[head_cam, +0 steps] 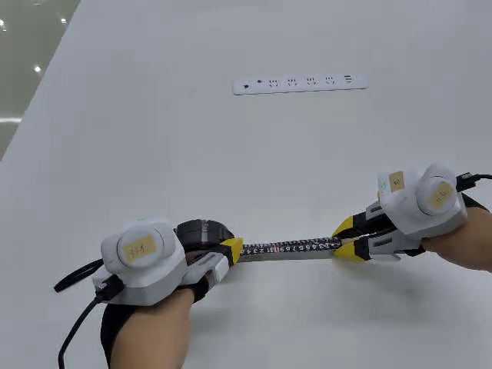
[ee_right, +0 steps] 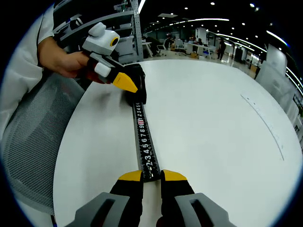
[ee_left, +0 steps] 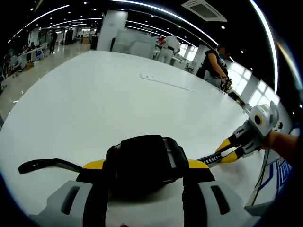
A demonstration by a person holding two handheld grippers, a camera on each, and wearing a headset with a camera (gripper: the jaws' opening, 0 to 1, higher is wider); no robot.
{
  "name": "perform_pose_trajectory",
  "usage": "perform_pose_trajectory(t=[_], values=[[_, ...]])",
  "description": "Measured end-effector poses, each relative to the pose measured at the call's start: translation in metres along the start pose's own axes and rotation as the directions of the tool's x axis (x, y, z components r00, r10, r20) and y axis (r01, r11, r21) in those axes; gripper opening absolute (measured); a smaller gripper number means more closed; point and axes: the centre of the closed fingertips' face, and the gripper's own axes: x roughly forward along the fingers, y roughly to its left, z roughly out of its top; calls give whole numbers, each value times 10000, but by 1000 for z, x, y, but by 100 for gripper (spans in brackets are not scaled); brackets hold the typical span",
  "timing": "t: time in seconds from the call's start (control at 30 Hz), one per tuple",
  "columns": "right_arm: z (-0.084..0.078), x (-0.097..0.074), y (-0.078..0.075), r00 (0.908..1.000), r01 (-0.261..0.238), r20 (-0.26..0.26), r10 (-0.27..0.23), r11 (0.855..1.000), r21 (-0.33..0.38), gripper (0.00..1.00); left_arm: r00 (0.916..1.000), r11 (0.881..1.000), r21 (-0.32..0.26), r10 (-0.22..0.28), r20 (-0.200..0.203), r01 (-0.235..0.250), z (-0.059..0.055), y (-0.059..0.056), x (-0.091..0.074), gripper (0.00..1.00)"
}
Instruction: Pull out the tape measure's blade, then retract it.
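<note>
Black tape measure case point(head_cam: 201, 233) sits clamped in the left hand-held gripper point(head_cam: 221, 247), low over the white desk point(head_cam: 192, 146). Its blade point(head_cam: 288, 248) stretches partly out to the right hand-held gripper point(head_cam: 347, 238), whose yellow tips pinch its end.

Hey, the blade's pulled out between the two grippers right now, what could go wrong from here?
1. The right gripper pinches only the very end of the blade; a slip would likely let it snap back toward the tape measure case.
2. The left gripper clamps the rounded case, which might twist in the jaws under the pull and kink the blade.
</note>
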Motion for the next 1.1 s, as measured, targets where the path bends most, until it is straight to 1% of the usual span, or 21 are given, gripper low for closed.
perform_pose_trajectory(t=[0.17, 0.3, 0.37, 0.5, 0.63, 0.7, 0.87, 1.03, 1.07, 1.1], values=[[-1, 1, 1, 10000, -10, -1, 10, 10000, -6, 11, 10000, 10000, -8, 4, 15, -4, 0, 0, 0, 59], [-2, 1, 1, 9999, 66, -84, -67, 10000, -14, 11, 9999, 9999, -16, 131, 72, -131, 0, 0, 0, 60], [-2, 1, 1, 10000, 60, -47, -60, 10000, -3, 11, 9996, 9998, 14, 222, 158, -222, 1, 0, 0, 61], [-2, 0, 0, 9999, 123, 10, -123, 9999, -20, 11, 9995, 9996, -4, 275, 162, -275, 1, 0, 0, 62], [-2, 1, -1, 9998, 175, -25, -175, 9998, -99, 11, 9991, 9991, -220, 370, 188, -365, 1, 0, 0, 62], [-3, 1, -1, 9998, 190, -55, -191, 9997, -153, 11, 9991, 9985, -375, 399, 168, -392, 0, 1, 1, 63], [-1, 0, -2, 9998, 216, -7, -216, 9996, -170, 11, 9990, 9987, -323, 406, 159, -401, -1, 1, 1, 62], [-1, 0, 0, 9998, 209, -19, -209, 9996, -192, 11, 9993, 9990, -263, 363, -72, -365, -2, 2, 1, 59], [4, 1, 3, 9996, 47, 291, -44, 10000, -87, 11, 9993, 9990, -242, 365, -76, -367, -2, 2, 1, 59], [13, 3, 5, 9981, 24, 611, -21, 10000, -33, 11, 9993, 9992, -197, 360, -58, -361, -2, 2, 1, 59]])
